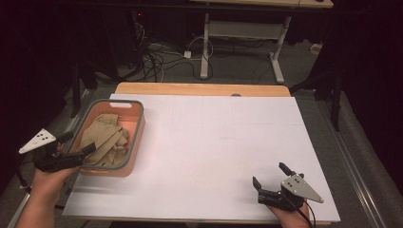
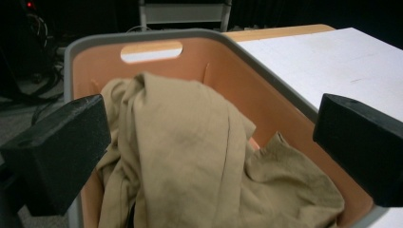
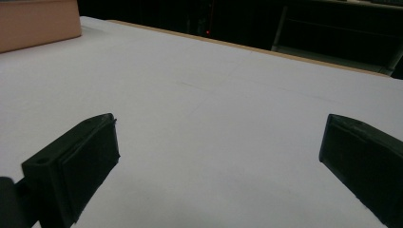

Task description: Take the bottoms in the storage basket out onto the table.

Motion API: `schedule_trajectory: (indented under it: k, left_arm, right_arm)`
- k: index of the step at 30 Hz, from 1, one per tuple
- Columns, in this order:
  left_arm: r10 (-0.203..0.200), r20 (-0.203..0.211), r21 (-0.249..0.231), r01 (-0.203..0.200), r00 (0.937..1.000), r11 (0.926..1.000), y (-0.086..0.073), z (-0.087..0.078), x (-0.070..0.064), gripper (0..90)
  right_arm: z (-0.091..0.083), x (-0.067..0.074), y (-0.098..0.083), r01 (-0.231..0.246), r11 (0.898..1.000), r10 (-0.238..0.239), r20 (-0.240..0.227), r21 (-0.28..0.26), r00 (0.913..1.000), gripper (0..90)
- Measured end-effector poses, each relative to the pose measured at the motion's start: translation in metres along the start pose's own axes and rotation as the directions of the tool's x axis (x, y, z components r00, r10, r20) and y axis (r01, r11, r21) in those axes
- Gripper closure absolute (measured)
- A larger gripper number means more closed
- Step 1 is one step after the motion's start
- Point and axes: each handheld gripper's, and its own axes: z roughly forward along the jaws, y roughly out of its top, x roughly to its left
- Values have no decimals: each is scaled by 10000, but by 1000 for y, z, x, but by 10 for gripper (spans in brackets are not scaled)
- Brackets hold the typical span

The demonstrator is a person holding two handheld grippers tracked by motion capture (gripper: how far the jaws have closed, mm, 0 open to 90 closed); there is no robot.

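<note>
**Cloth lies dead ahead of your left gripper, inside the bin**

Your left gripper point(image 1: 76, 145) sits at the near rim of the orange bin point(image 1: 138, 130), at about 9 o'clock on the table, with its jaws spread wide and nothing between them. In the left gripper view the tan cloth point(image 2: 190, 156) is heaped straight ahead at 12 o'clock, just beyond and below the jaw tips, apart from them. From above, the bundle's long axis runs roughly from 7 to 1 o'clock, along the bin.

Your right gripper point(image 1: 271, 175) rests near 5 o'clock on the white table sheet point(image 1: 214, 142), also wide open and empty, well apart from the bin. The left is clearly the nearer one, so I'd judge the reach to be a short dip forward and down.
</note>
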Motion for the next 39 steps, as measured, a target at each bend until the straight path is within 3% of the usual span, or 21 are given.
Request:
schedule_trajectory:
  k: [6, 13, 18, 22, 28, 29, 31, 33, 37, 39]
  left_arm:
    - [-10, -192, 329, 16, 9998, 9995, -9, -3, -10, 0]
    - [87, -505, 746, -49, 9987, 9972, -8, 9, -23, 0]
    - [249, -687, 1416, -150, 9973, 9898, 2, 22, -29, 0]
    - [655, -773, 2018, -487, 9949, 9782, 13, 36, -36, 0]
    - [536, -891, 2115, -337, 9946, 9768, 32, 55, -38, 0]
    - [442, -1011, 2296, -199, 9939, 9731, 34, 59, -37, 0]
    - [349, -1307, 2868, 41, 9908, 9580, 39, 64, -33, 0]
    - [359, -1463, 3091, 112, 9886, 9510, 43, 66, -28, 0]
    - [390, -1537, 3717, 212, 9874, 9281, 48, 71, -16, 0]
    - [433, -1487, 4086, 215, 9879, 9125, 49, 75, -13, 0]
  right_arm:
    - [-1, 0, -1, -61, 10000, 61, 24, 13, 10000, 3]
    - [-2, 1, 0, -260, 9996, 260, -116, -47, 9996, 3]
    - [2, 0, 2, -175, 9998, 173, -576, -33, 9982, 3]
    - [3, 1, 5, 69, 9998, -82, -826, -162, 9965, 3]
    - [2, 4, 5, 68, 9995, -102, -1101, -310, 9939, 3]
    - [2, 5, 5, 103, 9994, -141, -1131, -345, 9935, 3]
    - [2, 6, 6, 110, 9993, -153, -1176, -368, 9929, 4]
    - [2, 7, 6, 117, 9993, -160, -1205, -361, 9926, 3]
    - [3, 9, 6, 111, 9994, -150, -1216, -323, 9925, 3]
    - [4, 10, 5, 135, 9995, -171, -1266, -288, 9918, 3]
